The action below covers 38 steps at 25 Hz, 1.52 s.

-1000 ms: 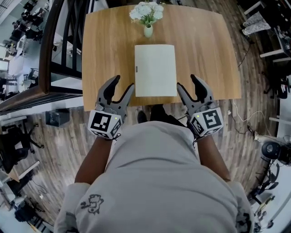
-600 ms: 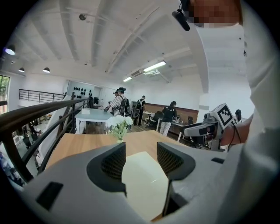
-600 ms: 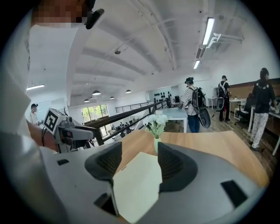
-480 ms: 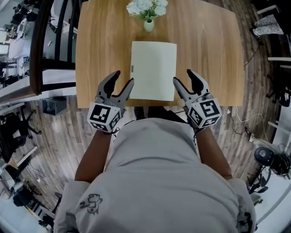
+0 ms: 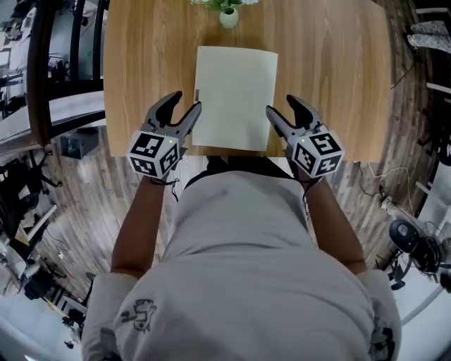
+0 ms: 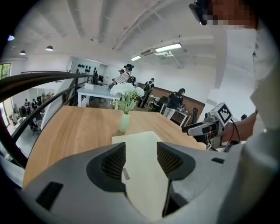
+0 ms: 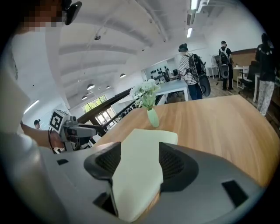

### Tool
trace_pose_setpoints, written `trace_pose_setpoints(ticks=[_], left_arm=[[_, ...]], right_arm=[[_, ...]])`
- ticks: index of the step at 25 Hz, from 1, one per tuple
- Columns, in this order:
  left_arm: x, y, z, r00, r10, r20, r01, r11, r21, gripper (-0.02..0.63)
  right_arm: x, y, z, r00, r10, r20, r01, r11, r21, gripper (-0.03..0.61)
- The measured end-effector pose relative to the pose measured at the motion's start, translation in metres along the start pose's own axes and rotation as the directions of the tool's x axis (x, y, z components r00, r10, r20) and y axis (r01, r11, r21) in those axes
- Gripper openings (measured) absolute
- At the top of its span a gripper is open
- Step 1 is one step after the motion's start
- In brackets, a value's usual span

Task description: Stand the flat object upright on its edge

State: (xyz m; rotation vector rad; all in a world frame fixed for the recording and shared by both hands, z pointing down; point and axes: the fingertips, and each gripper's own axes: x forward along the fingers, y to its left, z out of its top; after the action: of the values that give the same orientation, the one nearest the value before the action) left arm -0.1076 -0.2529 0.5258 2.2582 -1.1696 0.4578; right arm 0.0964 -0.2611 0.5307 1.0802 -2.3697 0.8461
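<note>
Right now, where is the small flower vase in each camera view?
Head view: vase at the top edge, middle.
Left gripper view: vase slightly left of centre.
Right gripper view: vase slightly right of centre.
Shared landmark: the pale flat object lying just in front of it.

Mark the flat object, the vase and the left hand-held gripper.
flat object point(image 5: 235, 99), head view, centre of its top face
vase point(image 6: 124, 122), left gripper view, its body
left hand-held gripper point(image 5: 185, 101), head view, midway between fingertips
</note>
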Motion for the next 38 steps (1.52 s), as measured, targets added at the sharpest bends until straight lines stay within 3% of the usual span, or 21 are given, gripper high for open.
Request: trace_pose_setpoints(ticks=[9,17,25,32,38], left_arm=[[0.034,0.028,-0.037,0.993,0.025,-0.115,-0.032,0.998,-0.056,0.215],[0.060,0.035,-0.068,0.970,-0.018,-0.244,-0.010,0.994,-0.112,0.228],[0.079,0.051,-0.092,0.947,-0.014,-0.321,-0.037,0.988,-0.152,0.238],[0.088,0.054,-0.108,0.919,-0.096,-0.382,-0.019,0.958,-0.288,0.238],[0.094,0.054,-0.111,0.894,-0.152,-0.422,0.025,0.957,-0.290,0.238]], right_arm=[[0.033,-0.027,-0.041,0.991,0.049,-0.122,-0.035,0.993,0.115,0.282],[0.058,-0.037,-0.073,0.973,0.069,-0.221,-0.040,0.990,0.134,0.281],[0.075,-0.049,-0.095,0.949,0.104,-0.297,-0.046,0.980,0.195,0.283],[0.083,-0.053,-0.104,0.930,0.136,-0.341,-0.072,0.979,0.193,0.290],[0.087,-0.052,-0.106,0.917,0.142,-0.373,-0.083,0.982,0.170,0.291]])
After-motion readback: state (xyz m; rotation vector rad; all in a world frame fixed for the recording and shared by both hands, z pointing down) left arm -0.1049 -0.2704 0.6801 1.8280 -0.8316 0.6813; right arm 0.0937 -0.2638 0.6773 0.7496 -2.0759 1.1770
